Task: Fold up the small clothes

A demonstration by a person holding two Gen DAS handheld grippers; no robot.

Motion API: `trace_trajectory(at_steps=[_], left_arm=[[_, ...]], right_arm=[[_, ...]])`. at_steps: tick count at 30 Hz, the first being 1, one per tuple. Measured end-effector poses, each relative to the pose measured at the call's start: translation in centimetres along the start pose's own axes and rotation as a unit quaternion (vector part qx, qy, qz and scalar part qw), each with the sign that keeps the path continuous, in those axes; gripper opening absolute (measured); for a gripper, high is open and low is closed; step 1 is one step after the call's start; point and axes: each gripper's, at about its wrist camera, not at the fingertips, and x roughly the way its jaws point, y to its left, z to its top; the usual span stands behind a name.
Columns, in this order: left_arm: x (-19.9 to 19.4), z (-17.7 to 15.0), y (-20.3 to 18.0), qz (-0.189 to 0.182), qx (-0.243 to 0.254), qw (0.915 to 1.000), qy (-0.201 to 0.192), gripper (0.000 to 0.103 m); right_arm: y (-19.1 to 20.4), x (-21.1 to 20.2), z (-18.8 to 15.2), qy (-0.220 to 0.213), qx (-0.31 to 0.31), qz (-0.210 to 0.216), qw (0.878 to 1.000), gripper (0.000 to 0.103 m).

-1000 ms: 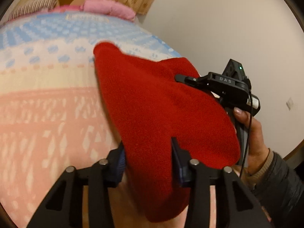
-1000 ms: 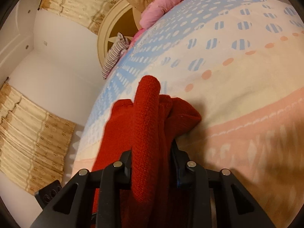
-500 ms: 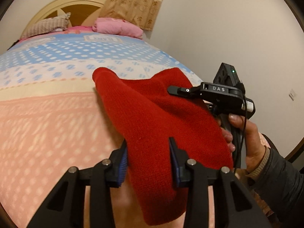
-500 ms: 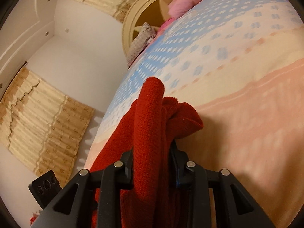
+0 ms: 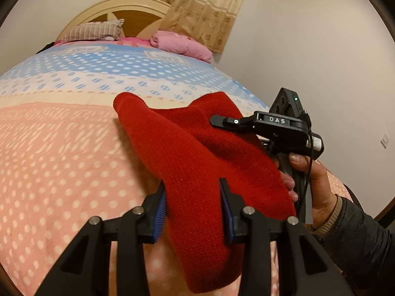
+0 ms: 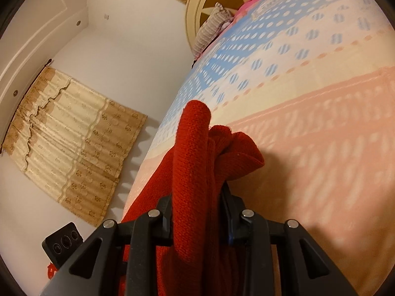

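Both grippers clamp the red knit garment (image 5: 197, 153), held above the bed (image 5: 61, 148): left gripper (image 5: 193, 209) on one end, right gripper (image 6: 197, 222) on bunched folds.

Left wrist view: sits just behind the left tongs (image 5: 192, 207), looks along them up the bed (image 5: 61, 148) toward the headboard (image 5: 118, 7); red cloth (image 5: 197, 153) very close, right tongs (image 5: 223, 120) in frame at right.

Right wrist view: behind the right tongs (image 6: 197, 209), rolled sideways, facing the same headboard (image 6: 195, 7) and a curtain (image 6: 74, 133).

Shared: cloth (image 6: 190, 167), bed (image 6: 321, 123), striped pillow (image 5: 93, 30) (image 6: 209, 29).
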Motion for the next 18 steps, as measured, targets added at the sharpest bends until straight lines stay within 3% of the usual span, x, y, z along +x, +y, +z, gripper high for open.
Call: trace_trajectory(at_steps=[18], left_arm=[[-5.6, -1.0, 3.5, 0.059, -0.012, 0.9976, -0.034, 0.04]], right_arm=[[5.0, 7.5, -2.6, 0.059, -0.024, 0.025, 0.998, 0.03]])
